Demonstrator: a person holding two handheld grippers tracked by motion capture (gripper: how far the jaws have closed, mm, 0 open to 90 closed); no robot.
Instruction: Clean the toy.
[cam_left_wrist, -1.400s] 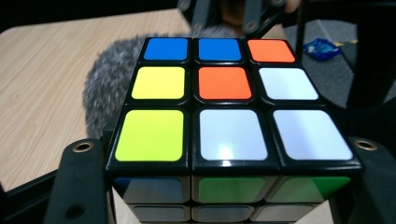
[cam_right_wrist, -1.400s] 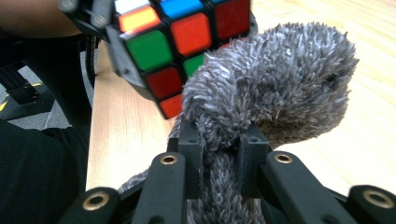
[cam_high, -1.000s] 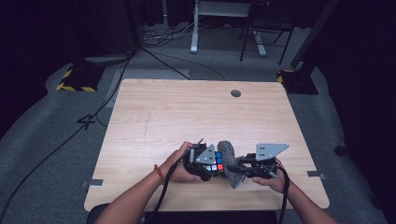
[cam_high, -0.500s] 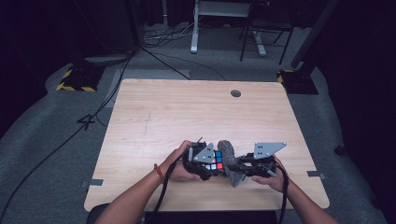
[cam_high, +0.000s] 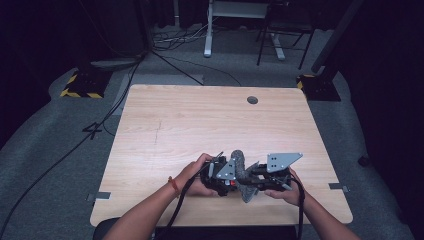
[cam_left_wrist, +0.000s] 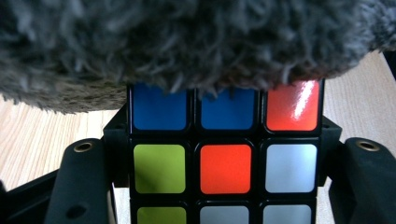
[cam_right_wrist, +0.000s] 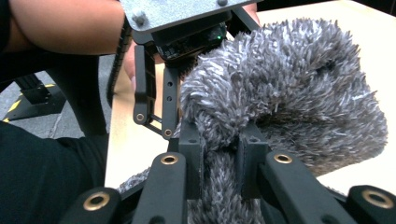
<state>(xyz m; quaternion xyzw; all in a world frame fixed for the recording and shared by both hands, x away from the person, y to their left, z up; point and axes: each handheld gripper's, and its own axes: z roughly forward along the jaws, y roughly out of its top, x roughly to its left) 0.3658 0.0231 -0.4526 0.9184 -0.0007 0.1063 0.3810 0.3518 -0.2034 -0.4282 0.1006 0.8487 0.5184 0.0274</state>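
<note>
Room: dark floor around a light wooden table (cam_high: 200, 130), with cables on the carpet and chair legs at the far side.
Table surface: bare wood apart from the things at the near edge, plus one round grommet (cam_high: 252, 100) near the far edge.
Left hand (cam_high: 192, 175): wrapped around the left gripper (cam_high: 220, 176), near the front edge, left of the cloth.
Left gripper state: jaws clamped on a puzzle cube (cam_left_wrist: 224, 154), one black jaw on each side of it in the left gripper view.
Puzzle cube: one; the face toward the camera shows two blue, two red-orange, two green and several pale squares; its top row is partly covered by fur and its bottom row is cut off by the frame edge.
Cube in the high view: mostly hidden between gripper and cloth; a small red spot (cam_high: 231, 183) is all that can be made out.
Fuzzy grey cloth (cam_high: 241, 172): one; lies between the two grippers, draped over the top of the cube.
Cloth axis: long axis runs roughly from the far side toward the person, curling at the far end.
Right gripper (cam_right_wrist: 219, 154): jaws pinched on a fold of the cloth; the pads are nearly together with fur between them.
Right hand (cam_high: 281, 190): holds its gripper just right of the cloth.
Hard to tell: whether the cube rests on the table or is lifted.
</note>
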